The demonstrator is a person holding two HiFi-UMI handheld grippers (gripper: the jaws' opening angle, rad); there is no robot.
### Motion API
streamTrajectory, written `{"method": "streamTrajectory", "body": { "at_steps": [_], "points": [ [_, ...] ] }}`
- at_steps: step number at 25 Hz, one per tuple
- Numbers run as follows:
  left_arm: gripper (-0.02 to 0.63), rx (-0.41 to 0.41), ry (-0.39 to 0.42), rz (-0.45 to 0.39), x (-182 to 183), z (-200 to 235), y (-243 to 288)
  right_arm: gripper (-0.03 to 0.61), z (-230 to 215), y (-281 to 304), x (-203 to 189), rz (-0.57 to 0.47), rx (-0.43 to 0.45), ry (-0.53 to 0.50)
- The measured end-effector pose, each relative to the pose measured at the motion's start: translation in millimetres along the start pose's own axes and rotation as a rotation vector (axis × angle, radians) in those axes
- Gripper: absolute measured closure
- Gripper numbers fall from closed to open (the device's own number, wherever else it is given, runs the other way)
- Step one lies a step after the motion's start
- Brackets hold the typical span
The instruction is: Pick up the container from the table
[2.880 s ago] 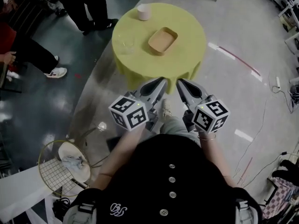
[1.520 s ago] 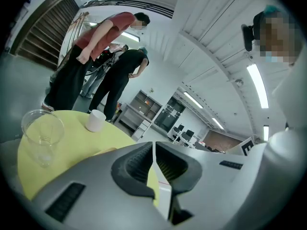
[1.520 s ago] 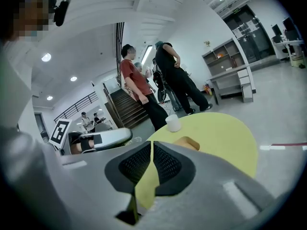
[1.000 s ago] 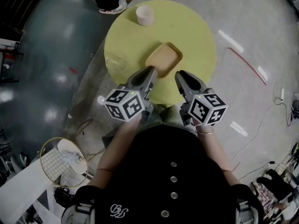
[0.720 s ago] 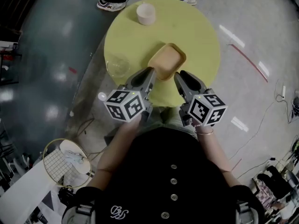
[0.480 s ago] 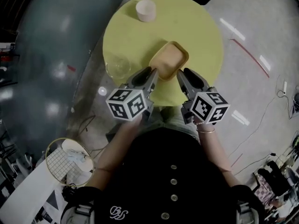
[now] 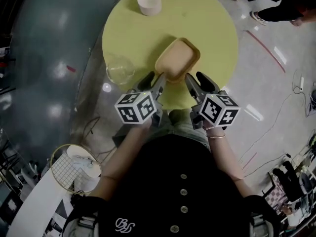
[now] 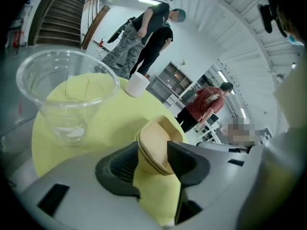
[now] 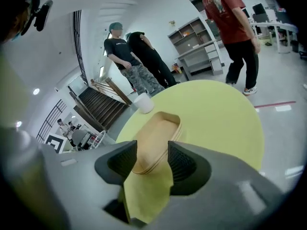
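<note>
Resting toward the near edge of the round yellow-green surface (image 7: 207, 28): a tan shallow oblong container (image 7: 177, 58). Poised at its near end: left gripper (image 7: 155, 78) and right gripper (image 7: 196, 78), jaws of both opening, gripping nothing.

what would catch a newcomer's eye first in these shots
A round yellow-green table fills the head view, with a tan container near its front edge. The left gripper and right gripper both aim at the container's near end, jaws opening, its rim between each pair but not clamped. A clear plastic cup stands to the container's left.
</note>
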State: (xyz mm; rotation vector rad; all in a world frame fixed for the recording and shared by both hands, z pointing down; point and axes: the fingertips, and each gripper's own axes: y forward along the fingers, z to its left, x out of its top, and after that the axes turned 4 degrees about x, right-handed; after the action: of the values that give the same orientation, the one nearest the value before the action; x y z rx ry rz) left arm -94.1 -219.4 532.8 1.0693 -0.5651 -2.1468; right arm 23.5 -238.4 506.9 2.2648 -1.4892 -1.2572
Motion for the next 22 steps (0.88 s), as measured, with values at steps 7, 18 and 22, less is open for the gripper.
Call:
{"method": "streamTrajectory", "body": {
  "at_steps": [7,18,22],
  "points": [
    [0.422,0.030,-0.069,0.024,-12,11,9,0.336,-14,11,-13,0.017,-0.006,0.095],
    [0.417,0.048,-0.115,0.013,-4,22,30,0.328,-37,42,-4,-0.007,-0.038,0.207],
    [0.417,0.058,-0.118,0.012,-4,23,37,0.328,-41,51,-2,-0.010,-0.046,0.213]
  ]
}}
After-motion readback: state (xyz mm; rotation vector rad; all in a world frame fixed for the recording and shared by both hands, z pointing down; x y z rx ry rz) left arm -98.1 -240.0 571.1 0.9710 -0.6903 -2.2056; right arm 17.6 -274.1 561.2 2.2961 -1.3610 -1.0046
